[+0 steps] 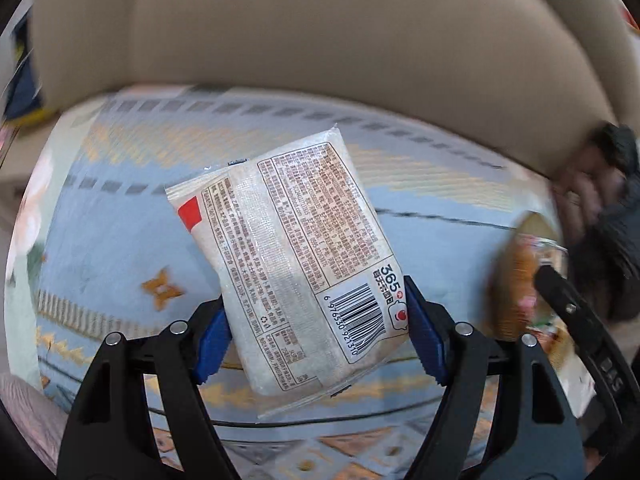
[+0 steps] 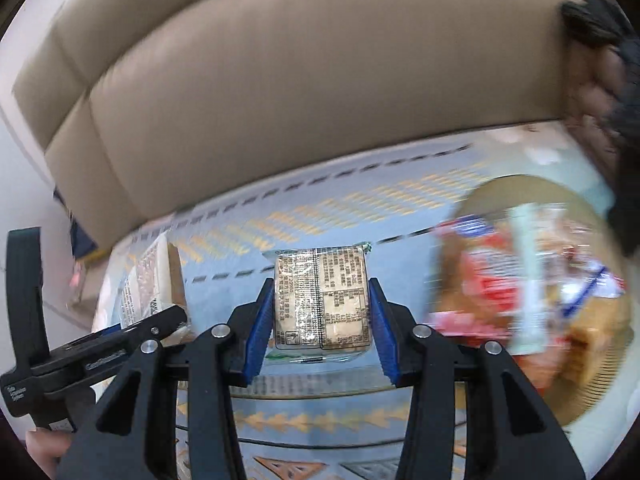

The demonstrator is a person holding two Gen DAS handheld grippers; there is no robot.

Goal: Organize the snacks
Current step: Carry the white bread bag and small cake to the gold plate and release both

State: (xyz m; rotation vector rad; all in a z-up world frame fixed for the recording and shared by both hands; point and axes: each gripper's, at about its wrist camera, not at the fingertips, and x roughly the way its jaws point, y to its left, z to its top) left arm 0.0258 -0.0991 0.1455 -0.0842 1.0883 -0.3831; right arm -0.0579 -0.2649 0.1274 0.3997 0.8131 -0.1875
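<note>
My left gripper (image 1: 316,332) is shut on a white bread packet (image 1: 288,256) with a barcode and a red patch, held tilted above the blue patterned cloth (image 1: 112,232). In the right wrist view, my right gripper (image 2: 320,332) is shut on a small clear packet of beige crackers (image 2: 322,300), printed side up. The left gripper's packet (image 2: 154,280) shows at the left there, with the left gripper's black body below it. A round woven basket (image 2: 592,392), blurred, holds several snack packets (image 2: 500,276) at the right. The right gripper's black body (image 1: 576,312) shows at the right edge of the left wrist view.
A beige sofa (image 2: 280,92) runs along the far side of the cloth-covered table. A person's hand in a dark sleeve (image 1: 600,200) is at the right, near the basket (image 1: 516,276). A thin black cable (image 2: 320,444) lies across the cloth near me.
</note>
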